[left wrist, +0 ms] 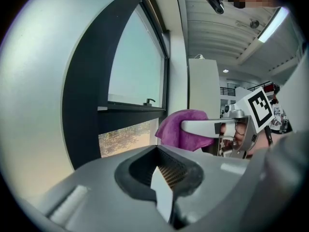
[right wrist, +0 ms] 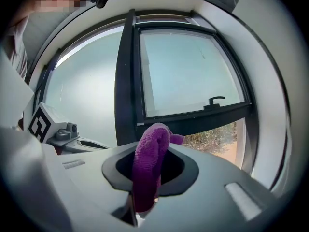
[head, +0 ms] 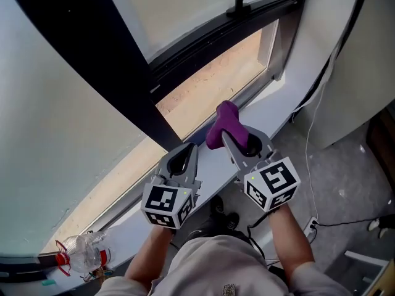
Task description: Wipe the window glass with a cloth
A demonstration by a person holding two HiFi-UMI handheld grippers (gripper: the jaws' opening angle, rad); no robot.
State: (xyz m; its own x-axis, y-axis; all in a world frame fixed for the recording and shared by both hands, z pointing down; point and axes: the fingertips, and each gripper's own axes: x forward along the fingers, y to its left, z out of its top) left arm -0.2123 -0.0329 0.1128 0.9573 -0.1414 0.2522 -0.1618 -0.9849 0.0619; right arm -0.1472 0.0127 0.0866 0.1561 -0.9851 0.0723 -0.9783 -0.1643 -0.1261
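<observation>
Window glass (head: 197, 8), cloth (head: 223, 123) seemingly half-hidden

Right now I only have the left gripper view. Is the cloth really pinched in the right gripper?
Observer: Yes; the right gripper view shows the cloth standing up between the closed jaws of the right gripper.
Operator: Anything farther left along the sill?
Observer: A clear bottle with red parts sits at the far left end of the sill.
Operator: And to the right?
Observer: A white cable hangs down the wall past the sill's end.
</observation>
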